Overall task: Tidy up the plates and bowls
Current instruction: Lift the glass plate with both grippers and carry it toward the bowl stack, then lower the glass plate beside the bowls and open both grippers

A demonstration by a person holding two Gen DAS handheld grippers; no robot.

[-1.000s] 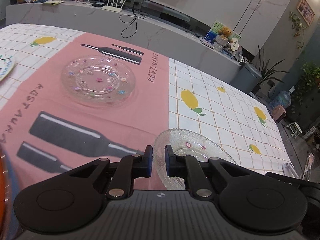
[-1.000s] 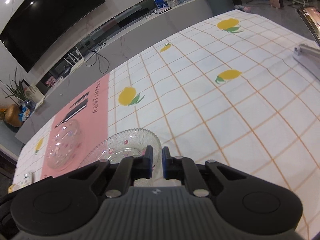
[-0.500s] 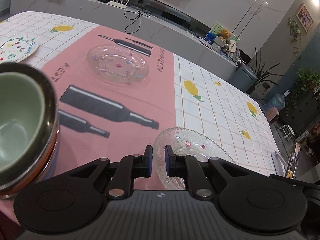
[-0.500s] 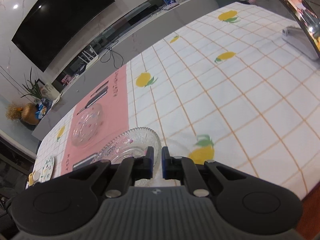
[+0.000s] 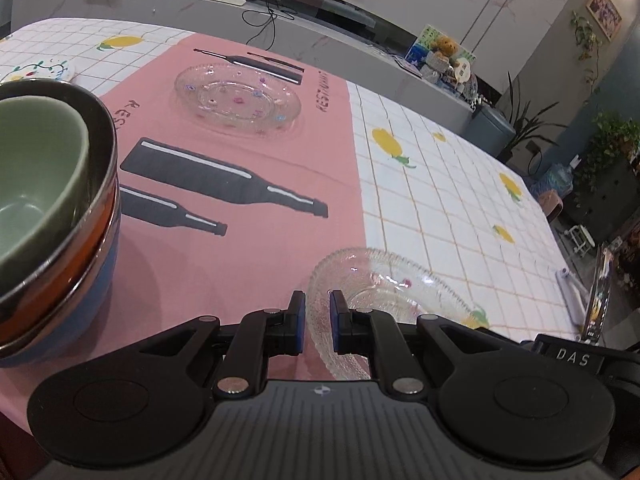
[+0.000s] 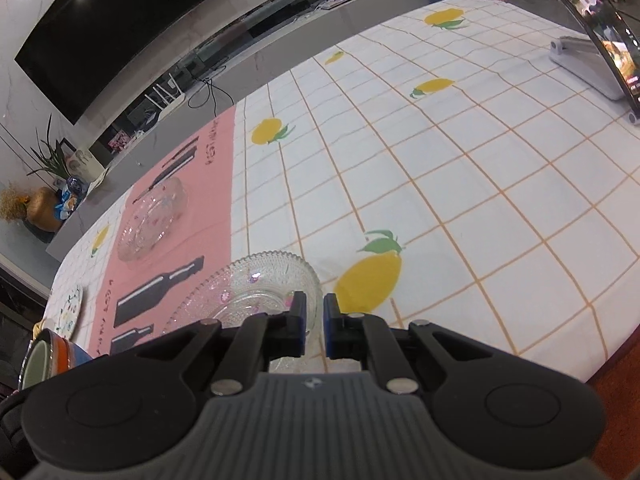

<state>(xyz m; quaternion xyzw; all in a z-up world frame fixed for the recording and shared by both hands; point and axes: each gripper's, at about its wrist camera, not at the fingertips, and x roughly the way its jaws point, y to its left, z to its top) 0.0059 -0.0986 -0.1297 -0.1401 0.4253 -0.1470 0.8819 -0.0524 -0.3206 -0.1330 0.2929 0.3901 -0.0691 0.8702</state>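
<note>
Glass bowl (image 5: 384,292) is hanging between my two tools, just above the table (image 6: 480,184): I am gripping its left rim with the left hand-held gripper (image 5: 317,322) and its right rim with the right hand-held gripper (image 6: 315,330), each clamped tight on the patterned glass. I am seeing a stack of bowls (image 5: 48,208), green one innermost, sitting close on my left on the pink mat (image 5: 240,128). I am also seeing a clear flowered plate (image 5: 238,100) lying farther back on that mat.
</note>
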